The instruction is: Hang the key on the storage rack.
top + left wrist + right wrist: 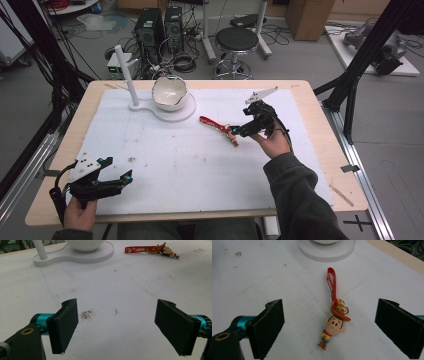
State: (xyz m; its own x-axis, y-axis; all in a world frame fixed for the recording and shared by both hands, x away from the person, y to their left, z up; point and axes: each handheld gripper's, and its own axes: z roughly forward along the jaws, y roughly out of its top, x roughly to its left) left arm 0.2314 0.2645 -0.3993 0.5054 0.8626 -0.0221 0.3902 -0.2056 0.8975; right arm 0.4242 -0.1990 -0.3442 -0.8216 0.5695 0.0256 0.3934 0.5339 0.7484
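Observation:
A cowboy-figure keychain [334,325] with a red strap [332,283] lies flat on the white mat, right of centre in the high view [220,127]. My right gripper [239,131] hovers just over its figure end, open, the jaws standing wide on either side of the figure without touching it [332,332]. My left gripper [116,172] rests near the front left corner of the table, open and holding nothing [116,327]. The left gripper view shows the keychain [152,250] far off. A white bowl [169,93] sits on a white stand base [180,112] with an upright post [126,72].
The white mat [190,165] covers most of the wooden table [320,125]. A small dirt smudge [86,314] marks the mat ahead of the left gripper. Computer towers [157,30], a stool [236,40] and cables stand on the floor beyond the table.

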